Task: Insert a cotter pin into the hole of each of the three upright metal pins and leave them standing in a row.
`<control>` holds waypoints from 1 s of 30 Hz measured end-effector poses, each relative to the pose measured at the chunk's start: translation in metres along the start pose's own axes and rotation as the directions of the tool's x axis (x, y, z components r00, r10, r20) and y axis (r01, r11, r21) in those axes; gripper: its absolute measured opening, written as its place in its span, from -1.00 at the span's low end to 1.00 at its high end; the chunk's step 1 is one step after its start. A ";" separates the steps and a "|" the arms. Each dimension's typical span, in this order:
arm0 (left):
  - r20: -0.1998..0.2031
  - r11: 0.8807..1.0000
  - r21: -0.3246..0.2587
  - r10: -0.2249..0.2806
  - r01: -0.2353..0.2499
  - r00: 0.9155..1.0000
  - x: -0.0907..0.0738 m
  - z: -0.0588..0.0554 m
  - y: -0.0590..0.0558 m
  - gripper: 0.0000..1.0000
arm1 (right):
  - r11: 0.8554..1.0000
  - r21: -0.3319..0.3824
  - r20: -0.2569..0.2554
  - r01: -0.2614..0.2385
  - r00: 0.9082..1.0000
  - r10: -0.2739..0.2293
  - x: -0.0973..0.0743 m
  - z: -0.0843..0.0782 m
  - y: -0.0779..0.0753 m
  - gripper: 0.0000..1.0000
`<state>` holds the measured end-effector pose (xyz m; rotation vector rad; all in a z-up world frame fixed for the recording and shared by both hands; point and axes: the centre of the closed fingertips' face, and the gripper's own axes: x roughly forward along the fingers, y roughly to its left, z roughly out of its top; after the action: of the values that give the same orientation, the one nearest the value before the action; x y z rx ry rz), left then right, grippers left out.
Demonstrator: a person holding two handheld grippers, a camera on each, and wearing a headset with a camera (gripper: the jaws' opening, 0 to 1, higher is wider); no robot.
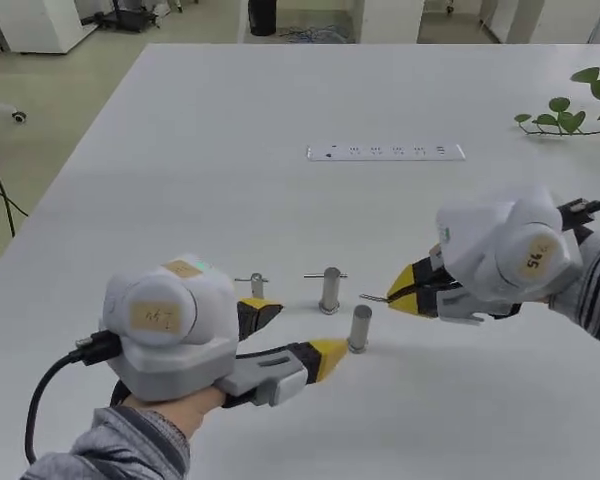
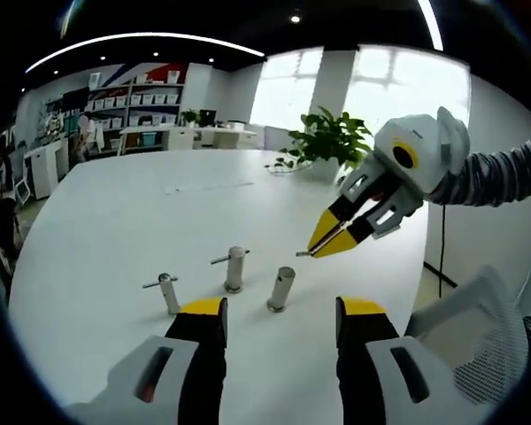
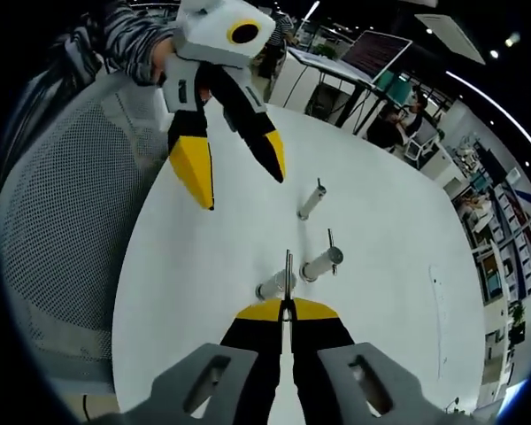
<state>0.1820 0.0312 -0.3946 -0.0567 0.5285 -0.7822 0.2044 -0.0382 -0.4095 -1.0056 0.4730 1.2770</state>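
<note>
Three silvery metal pins stand upright on the white counter [image 1: 280,200]. The leftmost pin [image 1: 257,287] is the slimmest. A thin cotter pin [image 1: 244,279] sits crosswise near its top, the wire poking out to the left in the head view. The middle pin [image 1: 330,291] is a stouter cylinder with a flared foot, and a second wire [image 1: 313,274] runs through its head, sticking out both sides like a little T. The third pin [image 1: 360,327] is a plain grey cylinder with the same flared foot and a bare top. It stands just right of the middle one and nearer the person, so the line is bent, not straight.

The left tool [image 1: 300,335] lies low over the counter, its black, yellow-tipped jaws spread wide with nothing gripped. One yellow tip sits just beside the third pin's foot, and the left gripper view shows that pin ahead of the gap.

At the right is the right tool [image 1: 395,296], jaws pinched together on a loose cotter pin [image 1: 372,297], a thin straight wire jutting past the yellow tips. Its free end is near the third pin's top, up and to the right, not touching.

Farther back lies a white power strip [image 1: 385,152], with plant leaves [image 1: 580,100] at the right edge.
</note>
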 end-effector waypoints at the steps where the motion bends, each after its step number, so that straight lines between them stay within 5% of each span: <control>1: 0.001 1.000 -0.015 -0.003 0.003 1.000 0.000 0.000 -0.001 -0.13 | 1.000 -0.012 0.003 -0.003 1.000 0.003 0.000 0.002 0.003 -1.00; 8: 0.028 0.995 -0.093 -0.037 0.039 0.999 0.002 0.004 -0.007 -0.27 | 0.997 -0.071 0.022 -0.020 1.000 0.021 0.002 0.011 0.015 -1.00; 17: 0.068 0.967 -0.233 -0.091 0.104 0.994 0.002 0.005 -0.018 -0.49 | 0.992 -0.124 0.061 -0.022 0.998 0.030 0.003 0.027 0.025 -1.00; 30: 0.096 0.951 -0.275 -0.119 0.141 0.988 0.002 0.008 -0.026 -0.84 | 0.992 -0.126 0.110 -0.011 0.994 0.025 0.001 0.044 0.029 -1.00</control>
<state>0.1706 0.0100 -0.3822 -0.3877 0.5624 -0.8252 0.1678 -0.0020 -0.3975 -1.0305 0.3193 1.3848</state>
